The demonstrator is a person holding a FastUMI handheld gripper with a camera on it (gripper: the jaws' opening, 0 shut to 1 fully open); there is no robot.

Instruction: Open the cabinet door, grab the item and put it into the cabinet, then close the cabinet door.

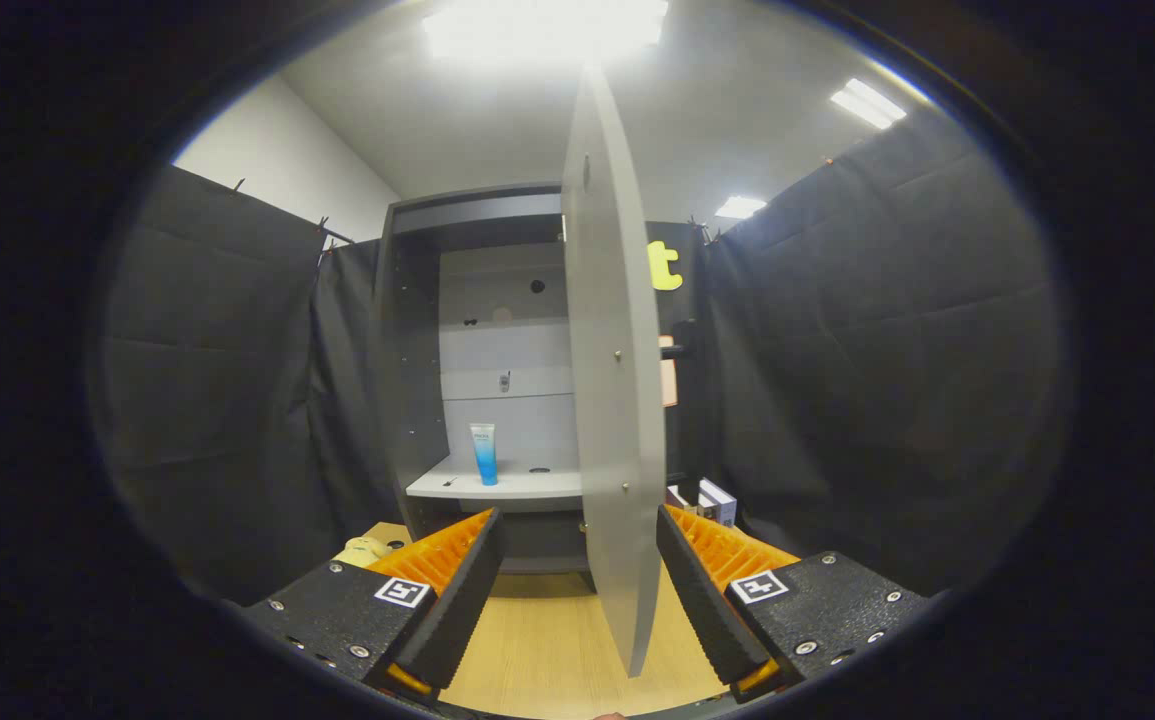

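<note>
Between the wide, empty gripper [577, 590] fingers, the door [612, 380] is standing open, tube [484, 453] already shelved; closing is remaining.

Strong light comes from a ceiling panel [545, 25] overhead, blown out to pure white glare, with two smaller ceiling lights [867, 102] off to the side. The cabinet door [612, 380] catches that glare along its top and bows like a curve from fisheye distortion. The cabinet [417, 340] interior is evenly lit; its side wall stays shadowed. The tabletop [547, 640] is bright. Edges dim and soften.
</note>
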